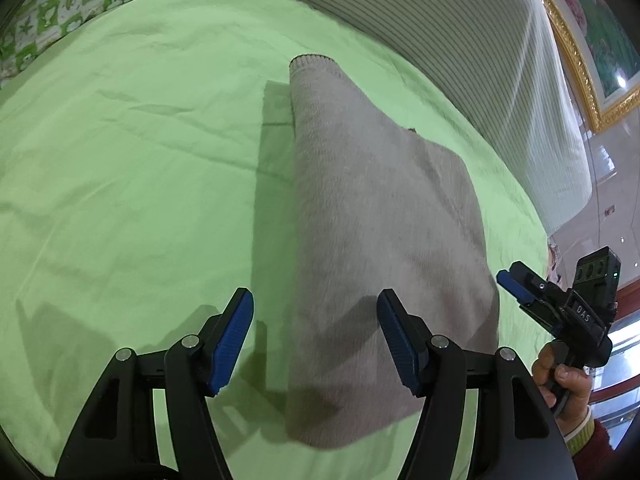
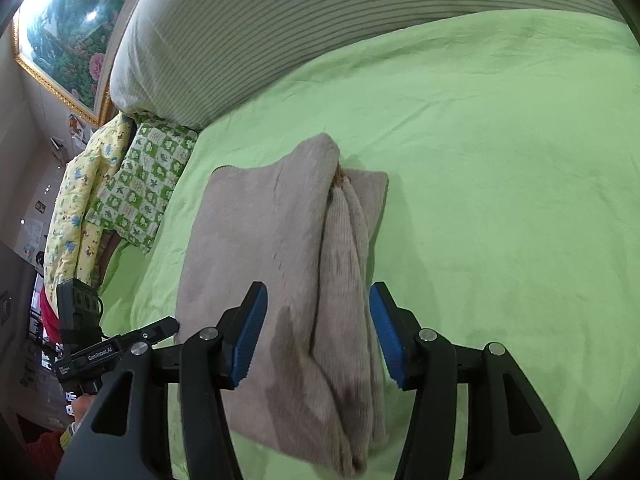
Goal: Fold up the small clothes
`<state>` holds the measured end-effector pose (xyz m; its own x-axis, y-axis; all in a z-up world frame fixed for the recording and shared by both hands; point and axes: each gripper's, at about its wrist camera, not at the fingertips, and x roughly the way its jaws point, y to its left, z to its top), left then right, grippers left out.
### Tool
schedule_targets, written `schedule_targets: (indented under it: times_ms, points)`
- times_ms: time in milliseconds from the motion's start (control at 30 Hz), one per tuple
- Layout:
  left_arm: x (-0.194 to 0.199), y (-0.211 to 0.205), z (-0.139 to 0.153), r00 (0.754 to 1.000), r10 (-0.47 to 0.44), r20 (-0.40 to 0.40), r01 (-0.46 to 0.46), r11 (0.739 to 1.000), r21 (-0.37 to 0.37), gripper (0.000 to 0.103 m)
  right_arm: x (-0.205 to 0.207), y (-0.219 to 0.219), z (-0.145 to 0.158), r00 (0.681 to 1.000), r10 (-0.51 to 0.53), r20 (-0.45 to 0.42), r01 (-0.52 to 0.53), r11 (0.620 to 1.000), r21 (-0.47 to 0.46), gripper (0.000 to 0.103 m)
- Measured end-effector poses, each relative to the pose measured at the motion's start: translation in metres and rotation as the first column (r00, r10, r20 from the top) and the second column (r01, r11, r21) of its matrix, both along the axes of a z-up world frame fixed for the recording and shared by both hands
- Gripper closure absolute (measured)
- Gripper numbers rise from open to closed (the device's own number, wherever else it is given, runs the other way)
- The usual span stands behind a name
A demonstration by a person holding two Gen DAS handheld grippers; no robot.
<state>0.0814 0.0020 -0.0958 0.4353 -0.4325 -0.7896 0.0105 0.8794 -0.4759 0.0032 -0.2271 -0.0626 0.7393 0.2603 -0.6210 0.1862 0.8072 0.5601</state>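
Note:
A beige knitted garment (image 1: 372,240) lies folded on the green bedsheet (image 1: 140,140). In the right wrist view the garment (image 2: 272,272) shows a folded sleeve ridge along its right side. My left gripper (image 1: 316,340) is open, its blue pads above the garment's near left edge, holding nothing. My right gripper (image 2: 318,332) is open above the garment's near end, holding nothing. The right gripper also shows at the right edge of the left wrist view (image 1: 516,284), and the left gripper at the left edge of the right wrist view (image 2: 160,330).
A striped grey pillow (image 2: 280,28) lies along the head of the bed. A green-and-white patterned pillow (image 2: 144,184) and a yellow printed quilt (image 2: 80,200) sit at the bed's edge. A gold-framed picture (image 1: 592,40) hangs on the wall.

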Motion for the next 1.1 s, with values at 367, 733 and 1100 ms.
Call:
schedule_targets:
  times_ms: [367, 733, 1100]
  points:
    - [-0.042, 0.000, -0.001, 1.000, -0.015, 0.007, 0.014, 0.996, 0.089, 0.038, -0.041, 0.043, 0.016, 0.997, 0.049, 0.063, -0.041, 0.992, -0.122, 0.050]
    - [-0.039, -0.040, 0.027, 0.978, -0.142, 0.150, 0.124, 0.984, 0.125, 0.044, -0.001, 0.067, 0.003, 0.990, 0.141, -0.024, -0.143, 0.972, -0.186, 0.088]
    - [-0.021, -0.034, -0.021, 0.995, -0.099, 0.007, 0.097, 0.985, 0.141, 0.042, 0.004, 0.044, -0.038, 0.987, 0.106, -0.120, -0.123, 0.983, -0.139, 0.103]
